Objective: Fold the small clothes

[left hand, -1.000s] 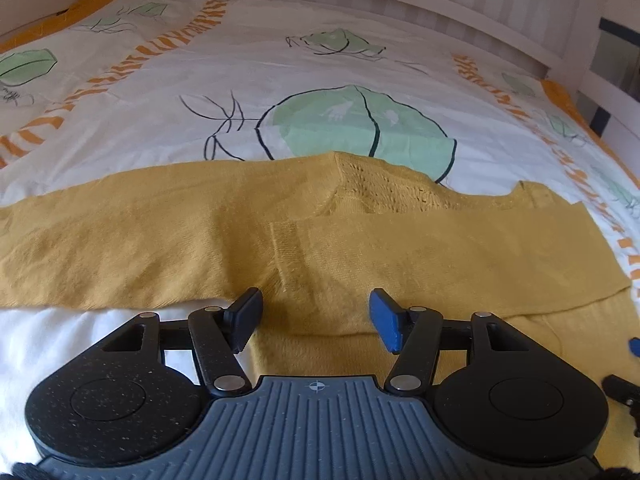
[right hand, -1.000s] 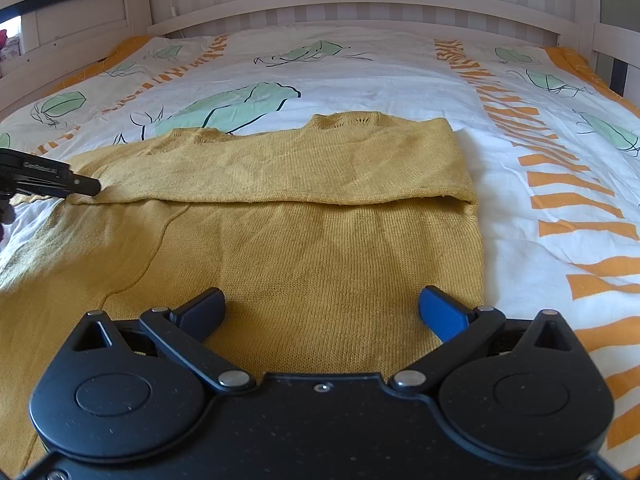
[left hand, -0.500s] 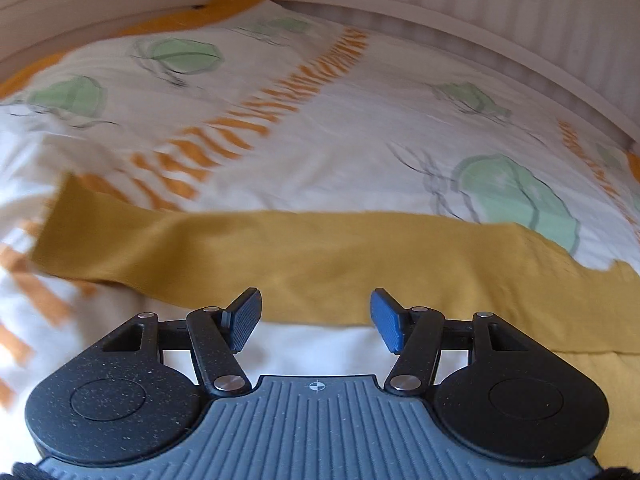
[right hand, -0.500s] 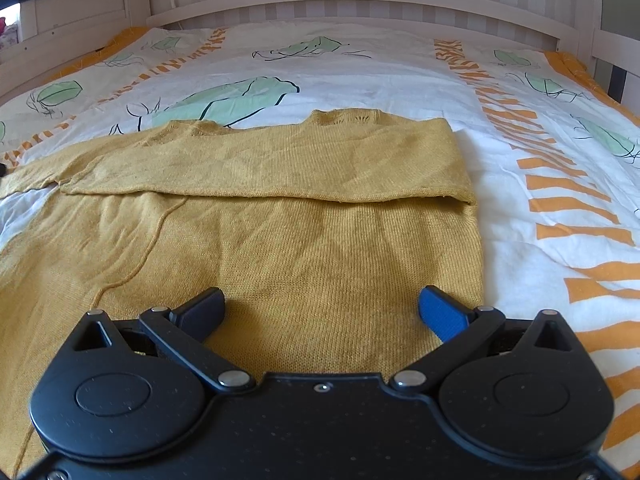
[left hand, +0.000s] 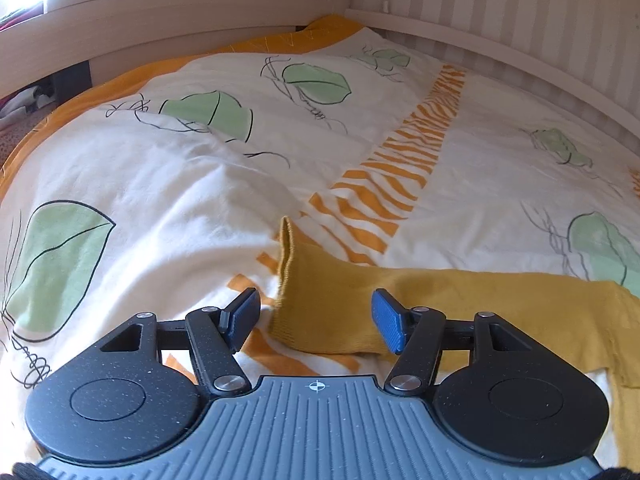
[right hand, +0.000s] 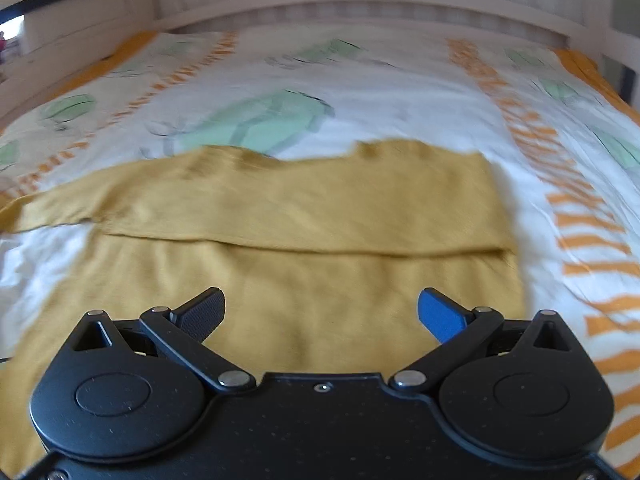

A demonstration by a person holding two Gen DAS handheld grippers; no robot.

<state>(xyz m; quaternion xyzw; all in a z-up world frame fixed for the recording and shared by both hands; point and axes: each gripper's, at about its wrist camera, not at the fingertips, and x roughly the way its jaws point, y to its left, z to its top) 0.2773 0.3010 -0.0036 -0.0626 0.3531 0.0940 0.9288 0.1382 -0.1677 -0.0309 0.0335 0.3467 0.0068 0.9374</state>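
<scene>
Currently my left hand-held gripper (left hand: 316,316) stood open around the sweater's sleeve cuff (left hand: 320,300); closing off-centre risked missing it.

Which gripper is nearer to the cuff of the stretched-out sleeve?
Left. The left gripper hangs open right at the sleeve cuff; the right gripper is open over the yellow sweater body, away from it.
</scene>
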